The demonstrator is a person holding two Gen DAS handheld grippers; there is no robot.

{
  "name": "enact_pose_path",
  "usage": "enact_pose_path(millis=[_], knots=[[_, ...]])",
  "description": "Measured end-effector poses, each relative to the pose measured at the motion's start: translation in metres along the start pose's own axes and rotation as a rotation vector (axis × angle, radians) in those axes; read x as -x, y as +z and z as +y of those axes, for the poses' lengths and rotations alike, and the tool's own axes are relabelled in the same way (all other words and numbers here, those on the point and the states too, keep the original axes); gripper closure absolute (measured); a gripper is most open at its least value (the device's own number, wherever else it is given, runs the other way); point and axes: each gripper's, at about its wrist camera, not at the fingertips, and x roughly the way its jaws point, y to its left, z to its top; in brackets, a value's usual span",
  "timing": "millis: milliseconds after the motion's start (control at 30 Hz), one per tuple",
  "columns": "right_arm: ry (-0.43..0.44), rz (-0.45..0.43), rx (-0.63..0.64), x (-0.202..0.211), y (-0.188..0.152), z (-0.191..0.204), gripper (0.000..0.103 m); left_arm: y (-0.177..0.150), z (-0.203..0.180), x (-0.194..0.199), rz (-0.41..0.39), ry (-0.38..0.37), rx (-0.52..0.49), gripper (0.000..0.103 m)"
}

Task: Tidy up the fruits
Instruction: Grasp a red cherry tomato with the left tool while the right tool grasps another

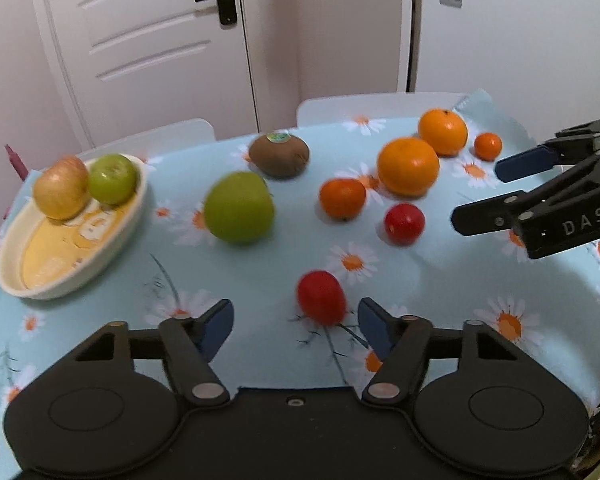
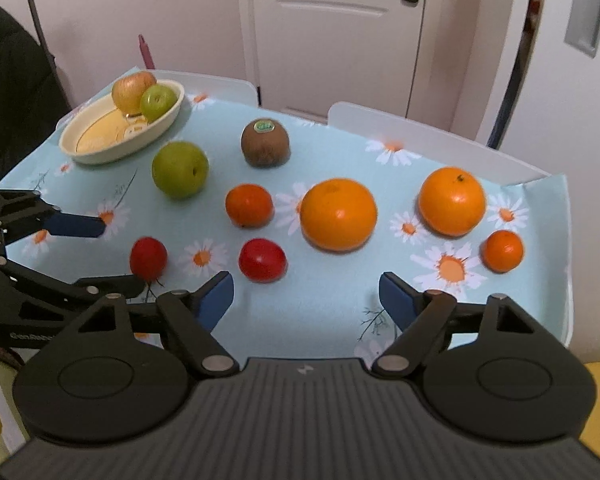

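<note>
Fruit lies scattered on a daisy-print cloth. My left gripper is open, low over the cloth, and a red tomato sits just in front of its blue pads without touching them. In the right wrist view the same tomato lies between the left gripper's fingers. My right gripper is open and holds nothing; a second red tomato lies just ahead of its left pad. A cream oval bowl at the far left holds an apple and a small green fruit.
On the cloth lie a green apple, a kiwi, two large oranges and two small tangerines. White chair backs and a door stand behind the table. The cloth's right edge is close.
</note>
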Motion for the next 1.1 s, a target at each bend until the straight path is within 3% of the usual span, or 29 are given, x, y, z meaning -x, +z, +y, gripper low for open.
enact_pose_path(millis=[267,333,367,1000,1100], knots=[[0.049,0.017,0.005,-0.017,-0.007,0.003,0.018,-0.003,-0.009,-0.017,-0.006,-0.003,0.034,0.052],[0.057,0.021,0.008,-0.02,-0.007,0.005,0.021,-0.002,-0.01,-0.018,-0.012,-0.006,0.037,0.06],[0.06,0.024,0.01,-0.021,-0.007,0.006,0.022,-0.002,-0.01,-0.018,-0.016,-0.006,0.04,0.07],[0.074,0.022,0.005,-0.047,0.003,0.018,0.038,-0.006,-0.003,-0.012,-0.017,0.005,0.05,0.07],[0.07,0.017,0.007,-0.049,0.005,0.019,0.046,-0.006,-0.001,-0.011,-0.015,0.008,0.058,0.07]])
